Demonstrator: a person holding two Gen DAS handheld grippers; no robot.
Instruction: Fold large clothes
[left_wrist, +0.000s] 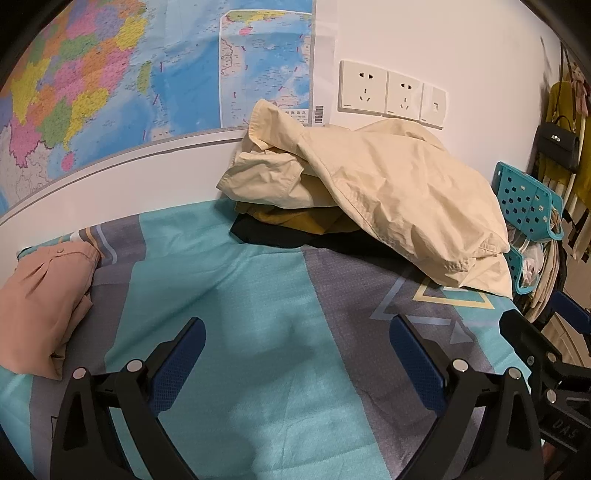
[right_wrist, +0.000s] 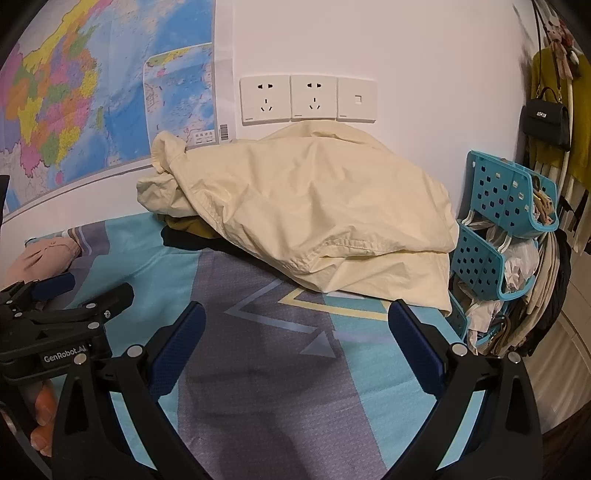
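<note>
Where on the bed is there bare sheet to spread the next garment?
Bare teal-and-grey patterned bedsheet lies between the folded pink garment and the cream cotton jacket. It is crowded by the wall, where the jacket tops a mustard garment and a black garment, beside the teal plastic baskets.
</note>
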